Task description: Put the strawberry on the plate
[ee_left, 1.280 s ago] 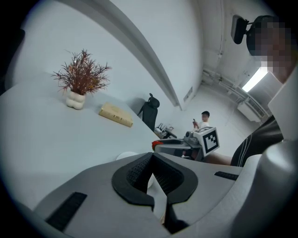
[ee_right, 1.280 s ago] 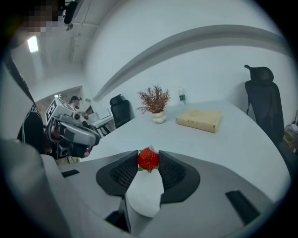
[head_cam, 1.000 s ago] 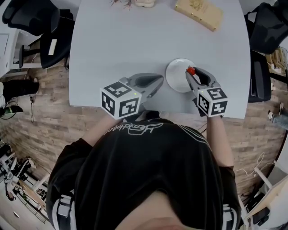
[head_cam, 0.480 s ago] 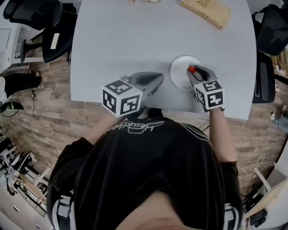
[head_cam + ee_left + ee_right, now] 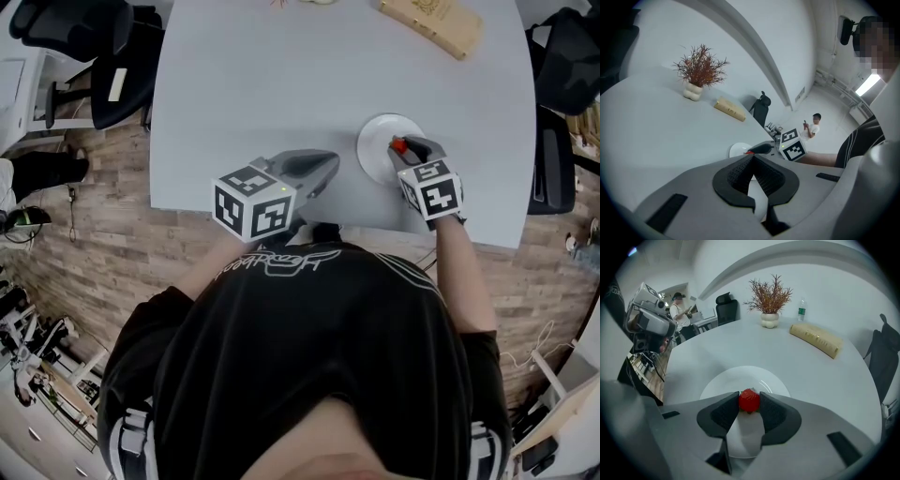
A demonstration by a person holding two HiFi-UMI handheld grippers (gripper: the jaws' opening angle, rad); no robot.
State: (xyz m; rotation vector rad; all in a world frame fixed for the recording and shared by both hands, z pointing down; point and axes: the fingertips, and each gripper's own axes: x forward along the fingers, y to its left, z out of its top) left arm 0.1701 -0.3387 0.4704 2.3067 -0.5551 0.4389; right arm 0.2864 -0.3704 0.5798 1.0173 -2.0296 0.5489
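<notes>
A red strawberry is pinched between the pads of my right gripper, which hangs just over the white plate. In the head view the strawberry shows at the gripper tips, above the plate near the table's front right. My left gripper rests left of the plate with its jaws together and nothing between them. From the left gripper view its tips meet, and the plate and strawberry lie beyond.
A tan oblong box lies at the far right of the grey table, and a small potted dried plant stands at the back. Office chairs stand to the left and right. A person stands in the background.
My right gripper with the strawberry has tipped more steeply down over the plate's near side. The left gripper has stayed put.
</notes>
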